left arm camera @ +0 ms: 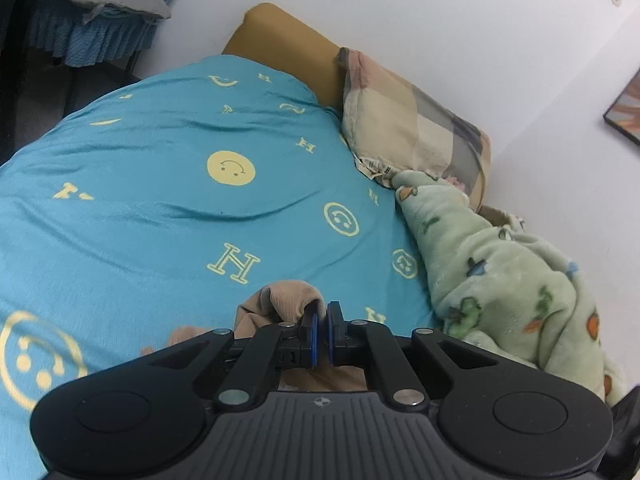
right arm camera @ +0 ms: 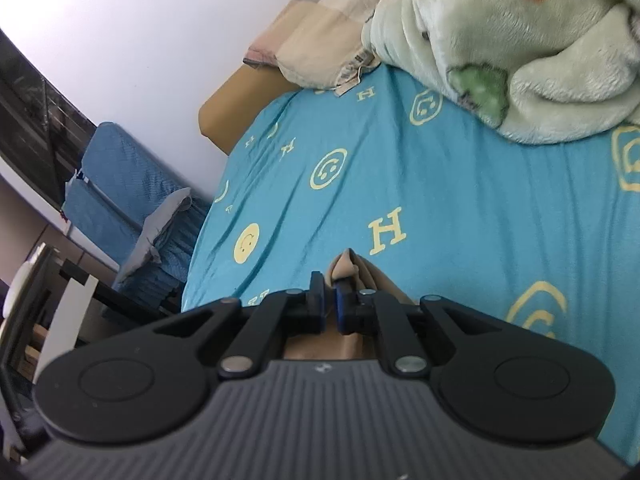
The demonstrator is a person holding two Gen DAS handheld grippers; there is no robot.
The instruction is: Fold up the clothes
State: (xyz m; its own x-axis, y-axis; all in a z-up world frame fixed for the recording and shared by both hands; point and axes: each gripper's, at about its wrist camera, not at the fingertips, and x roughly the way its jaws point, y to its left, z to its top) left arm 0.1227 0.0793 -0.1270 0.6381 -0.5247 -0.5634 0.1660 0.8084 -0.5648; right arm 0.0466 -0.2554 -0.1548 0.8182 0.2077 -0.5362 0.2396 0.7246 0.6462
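A tan ribbed garment (left arm camera: pixel 276 300) bunches up just ahead of my left gripper (left arm camera: pixel 323 312). Its blue pads are shut together on a fold of the cloth, and more tan fabric shows beneath the gripper body. In the right wrist view, a pinched peak of the same tan garment (right arm camera: pixel 352 266) sticks up between the fingers of my right gripper (right arm camera: pixel 330 284), which is shut on it. Both grippers hang low over a teal bed sheet (left arm camera: pixel 160 200) printed with yellow smiley faces and letters. Most of the garment is hidden under the grippers.
A crumpled pale green fleece blanket (left arm camera: pixel 500 272) (right arm camera: pixel 520 40) lies along the bed's right side. A patchwork pillow (left arm camera: pixel 412 120) and a mustard cushion (left arm camera: pixel 280 36) sit at the head against the white wall. A blue-covered chair (right arm camera: pixel 112 184) stands beside the bed.
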